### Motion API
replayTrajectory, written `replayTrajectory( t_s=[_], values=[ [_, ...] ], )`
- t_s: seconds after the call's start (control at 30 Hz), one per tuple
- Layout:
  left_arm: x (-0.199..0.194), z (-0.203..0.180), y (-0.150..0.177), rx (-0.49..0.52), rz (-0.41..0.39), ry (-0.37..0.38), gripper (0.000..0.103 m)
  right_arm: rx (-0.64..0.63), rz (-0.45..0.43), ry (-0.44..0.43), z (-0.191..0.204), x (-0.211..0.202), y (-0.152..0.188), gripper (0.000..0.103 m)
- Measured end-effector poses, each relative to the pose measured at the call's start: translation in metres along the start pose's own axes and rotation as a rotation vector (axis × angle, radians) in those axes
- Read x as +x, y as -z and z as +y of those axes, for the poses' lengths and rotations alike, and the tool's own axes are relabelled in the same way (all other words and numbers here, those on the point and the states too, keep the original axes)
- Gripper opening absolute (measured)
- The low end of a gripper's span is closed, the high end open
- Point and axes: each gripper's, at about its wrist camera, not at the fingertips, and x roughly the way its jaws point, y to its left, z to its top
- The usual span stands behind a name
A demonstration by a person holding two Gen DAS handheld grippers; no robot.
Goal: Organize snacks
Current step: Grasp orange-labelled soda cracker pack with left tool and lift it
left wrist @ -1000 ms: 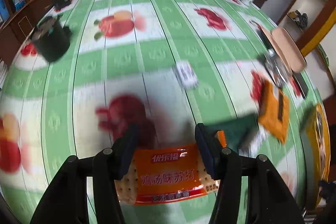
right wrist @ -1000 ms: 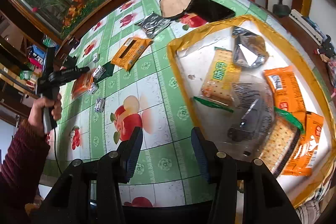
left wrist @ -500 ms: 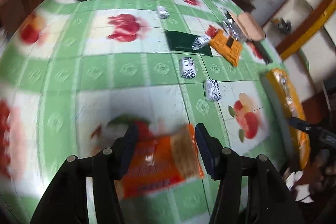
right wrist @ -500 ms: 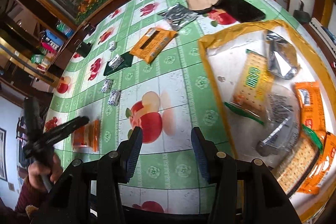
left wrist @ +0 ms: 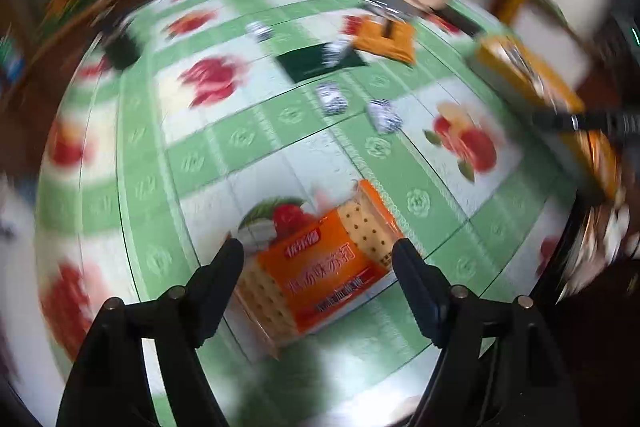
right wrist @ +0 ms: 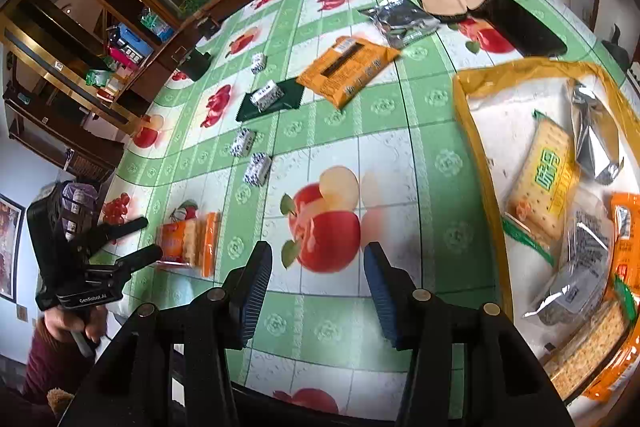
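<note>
A green fruit-print table (right wrist: 404, 131) filled the room's middle. At its right sat a yellow-rimmed tray (right wrist: 466, 115) heaped with snack packs. The right gripper (right wrist: 318, 289) hung over bare cloth near the tray, jaws apart, gripping nothing. At the near left the left gripper (left wrist: 318, 267) had just been opening; the orange cracker pack (left wrist: 320, 263) lay flat on the cloth between its jaws, pads off it, released
</note>
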Motion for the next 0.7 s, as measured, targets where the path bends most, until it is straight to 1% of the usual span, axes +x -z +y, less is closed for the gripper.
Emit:
replayTrajectory(
  t_s=[0.07, 0.1, 0.13, 0.17, 0.23, 0.27, 0.3, 0.33, 0.4, 0.47, 0.53, 0.6, 0.63, 0.7],
  values=[
    [0.004, 0.001, -0.004, 0.045, 0.038, 0.023, 0.078, 0.009, 0.001, 0.003, -0.004, -0.002, 0.002, 0.052],
    [0.008, -0.001, -0.005, 0.092, 0.074, 0.060, 0.078, 0.013, -0.001, 0.006, -0.006, -0.003, 0.003, 0.052],
    [0.011, -0.003, -0.005, 0.137, 0.089, 0.071, 0.078, 0.020, -0.006, 0.012, -0.009, -0.006, 0.005, 0.052],
    [0.013, -0.005, -0.004, 0.167, 0.098, 0.070, 0.078, 0.025, -0.009, 0.015, -0.012, -0.008, 0.006, 0.052],
    [0.024, -0.006, -0.003, 0.217, 0.144, 0.085, 0.078, 0.041, -0.016, 0.023, -0.017, -0.012, 0.008, 0.052],
    [0.028, -0.006, -0.003, 0.229, 0.149, 0.078, 0.078, 0.050, -0.021, 0.028, -0.020, -0.015, 0.010, 0.052],
    [0.031, -0.004, -0.003, 0.235, 0.147, 0.053, 0.078, 0.055, -0.024, 0.031, -0.021, -0.016, 0.011, 0.052],
    [0.034, -0.002, -0.005, 0.230, 0.150, 0.051, 0.079, 0.059, -0.028, 0.035, -0.023, -0.019, 0.013, 0.052],
    [0.038, 0.002, -0.007, 0.199, 0.142, 0.058, 0.079, 0.065, -0.032, 0.038, -0.024, -0.021, 0.014, 0.052],
    [0.040, 0.004, -0.009, 0.167, 0.121, 0.037, 0.079, 0.062, -0.035, 0.036, -0.024, -0.023, 0.016, 0.052],
    [0.047, 0.007, -0.006, 0.104, 0.134, -0.018, 0.078, 0.049, -0.042, 0.032, -0.019, -0.023, 0.016, 0.052],
    [0.049, 0.006, 0.000, 0.050, 0.126, -0.052, 0.070, 0.034, -0.042, 0.031, -0.014, -0.022, 0.015, 0.052],
    [0.047, 0.007, 0.003, -0.019, 0.109, -0.049, 0.066, 0.028, -0.043, 0.028, -0.011, -0.022, 0.014, 0.052],
    [0.045, 0.005, 0.008, -0.110, 0.087, -0.060, 0.064, 0.010, -0.042, 0.014, -0.002, -0.018, 0.011, 0.052]
  ],
)
